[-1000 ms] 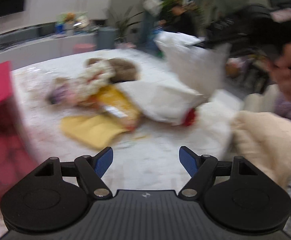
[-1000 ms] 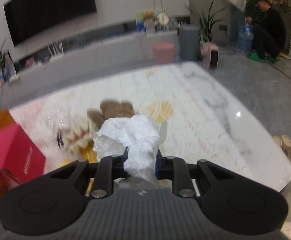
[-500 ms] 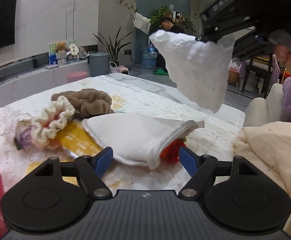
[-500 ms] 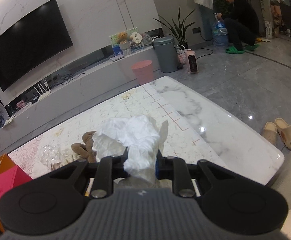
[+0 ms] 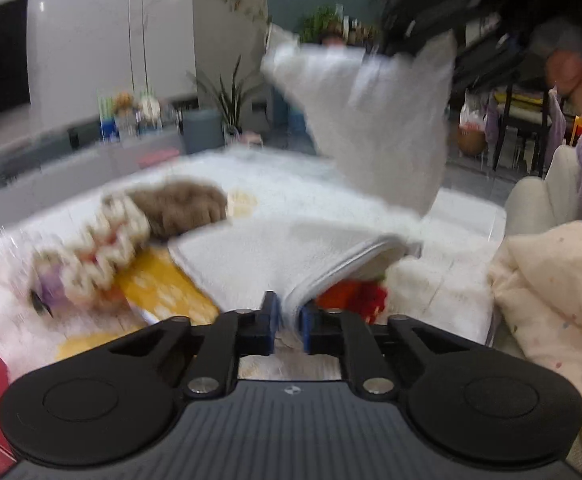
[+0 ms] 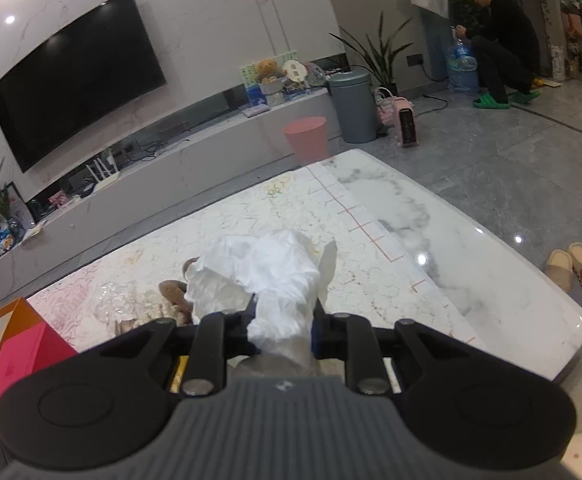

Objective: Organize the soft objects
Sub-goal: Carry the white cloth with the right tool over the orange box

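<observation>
A: Left wrist view: left claw (image 5: 289, 322) pinched shut on the near edge of the white towel (image 5: 267, 256) lying on the tabletop (image 5: 463, 216).
B: Right?
A: Right claw (image 6: 283, 326) clamps a crumpled white cloth (image 6: 267, 276), raised over the tabletop, bunched between and above its fingers.

Colours and patterns
White towel (image 5: 275, 248), brown plush (image 5: 183, 208), red box (image 6: 19, 356); tabletop (image 6: 431, 240) white with grey marbling.

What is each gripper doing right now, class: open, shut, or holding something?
Left gripper: shut on the white towel.
Right gripper: shut on the crumpled white cloth.
</observation>
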The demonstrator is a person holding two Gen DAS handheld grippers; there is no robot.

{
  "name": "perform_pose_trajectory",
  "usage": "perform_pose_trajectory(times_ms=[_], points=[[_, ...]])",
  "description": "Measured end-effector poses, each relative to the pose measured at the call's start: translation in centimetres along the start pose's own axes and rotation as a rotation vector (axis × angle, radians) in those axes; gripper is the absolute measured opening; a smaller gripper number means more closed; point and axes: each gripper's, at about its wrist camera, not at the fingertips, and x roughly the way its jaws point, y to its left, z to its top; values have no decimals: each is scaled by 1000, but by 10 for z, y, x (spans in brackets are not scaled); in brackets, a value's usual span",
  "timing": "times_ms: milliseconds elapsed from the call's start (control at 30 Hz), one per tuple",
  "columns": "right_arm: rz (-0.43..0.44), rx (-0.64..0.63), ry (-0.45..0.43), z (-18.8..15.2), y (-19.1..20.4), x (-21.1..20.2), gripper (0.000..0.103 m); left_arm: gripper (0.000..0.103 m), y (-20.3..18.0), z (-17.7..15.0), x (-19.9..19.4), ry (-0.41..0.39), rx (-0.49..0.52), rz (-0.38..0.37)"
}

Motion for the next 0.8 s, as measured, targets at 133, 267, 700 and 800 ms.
perform_pose_trajectory(times_ms=[133, 267, 700, 800], points=[[13, 8, -7, -1, -2, -3, 20, 5, 2, 17, -36, -86, 5, 40], [52, 25, -35, -1, -2, -11, 20, 5, 12, 38, -74, -127, 6, 72], [120, -135, -116, -2, 44, -48, 16, 5, 54, 85, -165, -208, -81, 238], [154, -172, -134, -2, 63, -60, 16, 5, 64, 92, -182, -226, -94, 273]])
